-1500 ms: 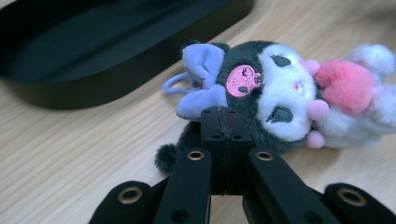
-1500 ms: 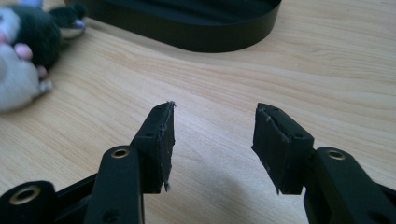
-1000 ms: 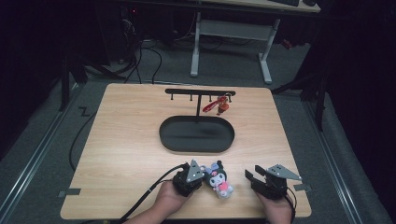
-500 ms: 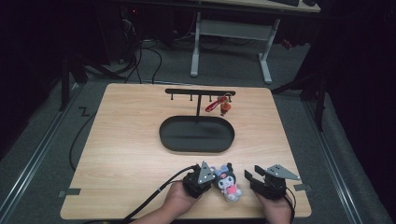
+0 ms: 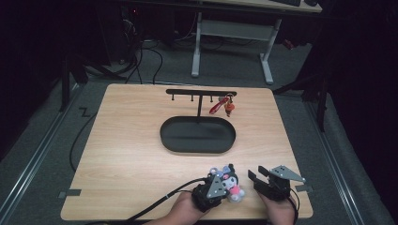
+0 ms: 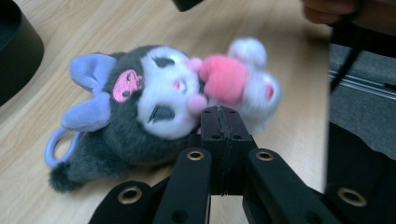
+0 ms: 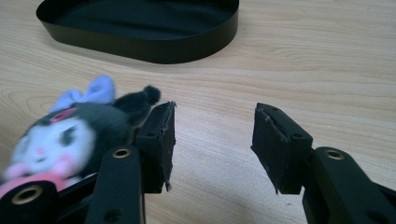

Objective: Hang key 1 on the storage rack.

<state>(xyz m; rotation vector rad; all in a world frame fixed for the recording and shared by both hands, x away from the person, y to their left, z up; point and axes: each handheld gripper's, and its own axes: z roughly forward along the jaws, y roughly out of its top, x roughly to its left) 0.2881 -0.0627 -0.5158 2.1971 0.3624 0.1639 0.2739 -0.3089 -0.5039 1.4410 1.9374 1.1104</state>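
Dark-grey plush doll, white face, lilac ears, pink heart, lies sideways nearside of black oval tray; left claw closed beside it, right claw open.

Both grippers are black: the left gripper has brass-ringed screw holes, a grey three-cornered plate and a trailing black cable; the right gripper has worn pads.

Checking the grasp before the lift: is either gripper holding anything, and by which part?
Left gripper has its jaws shut at the plush toy, whether pinching fabric cannot be told. Right gripper holds nothing.
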